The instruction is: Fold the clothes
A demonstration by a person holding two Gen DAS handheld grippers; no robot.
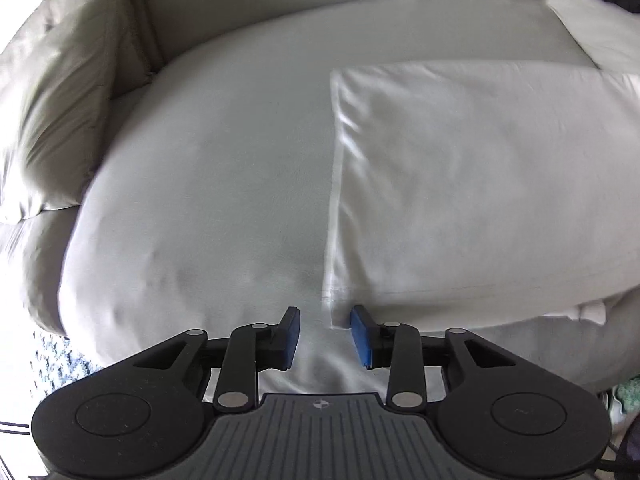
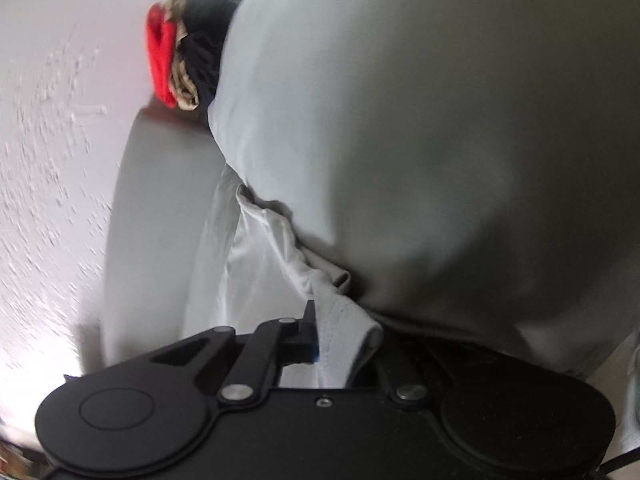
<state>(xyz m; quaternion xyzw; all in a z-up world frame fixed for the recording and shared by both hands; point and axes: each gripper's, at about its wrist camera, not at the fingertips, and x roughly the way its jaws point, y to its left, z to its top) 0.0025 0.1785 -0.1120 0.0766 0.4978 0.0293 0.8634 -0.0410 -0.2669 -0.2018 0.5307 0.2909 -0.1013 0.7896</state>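
Note:
A white garment (image 1: 472, 184) lies folded flat on a light grey sofa seat (image 1: 208, 184), its straight left edge running down toward me. My left gripper (image 1: 325, 334) is open, its blue pads on either side of the garment's near left corner, and holds nothing. In the right wrist view my right gripper (image 2: 332, 336) is shut on the white garment (image 2: 260, 264); the cloth hangs over and hides its right finger. Its left finger (image 2: 306, 332) shows.
A grey cushion (image 1: 52, 128) leans at the left of the sofa. A pile of red, tan and black clothes (image 2: 184, 48) lies at the far end. The sofa cushion (image 2: 440, 140) fills the right wrist view. A patterned rug (image 1: 56, 360) shows at lower left.

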